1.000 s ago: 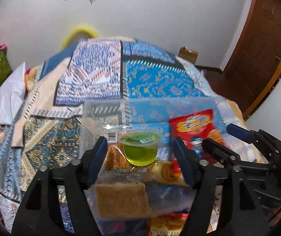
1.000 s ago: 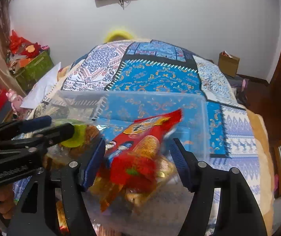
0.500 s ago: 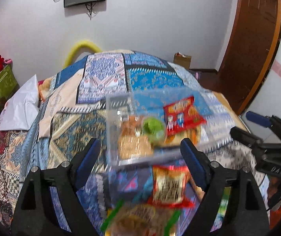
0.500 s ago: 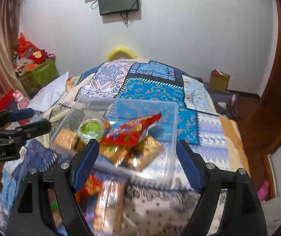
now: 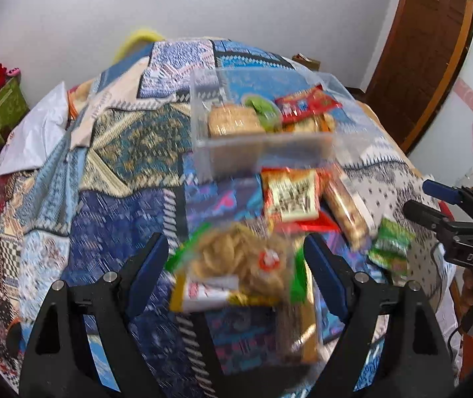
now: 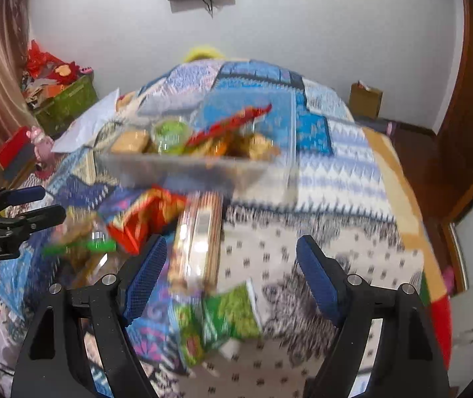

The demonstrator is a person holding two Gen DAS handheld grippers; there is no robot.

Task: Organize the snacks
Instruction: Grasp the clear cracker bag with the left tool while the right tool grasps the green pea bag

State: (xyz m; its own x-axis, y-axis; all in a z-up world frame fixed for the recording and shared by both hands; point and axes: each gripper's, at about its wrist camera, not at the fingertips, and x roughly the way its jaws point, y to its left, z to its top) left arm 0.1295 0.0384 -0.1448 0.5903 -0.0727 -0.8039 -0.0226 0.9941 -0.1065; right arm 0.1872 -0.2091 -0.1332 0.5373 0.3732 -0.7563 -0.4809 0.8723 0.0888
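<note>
While angled downward, both grippers point(image 5: 236, 272) point(image 6: 229, 273) gape empty.

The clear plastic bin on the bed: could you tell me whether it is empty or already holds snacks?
Partly filled. The clear plastic bin holds a red packet, a green jelly cup and biscuits.

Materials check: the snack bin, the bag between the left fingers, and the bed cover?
Snack bin: clear rigid plastic by the look, the snacks show through its wall.
Cracker bag: thin glossy film, clear window with green printed edges; blurred.
Bed cover: matte woven or quilted fabric, patchwork print, soft folds.
</note>
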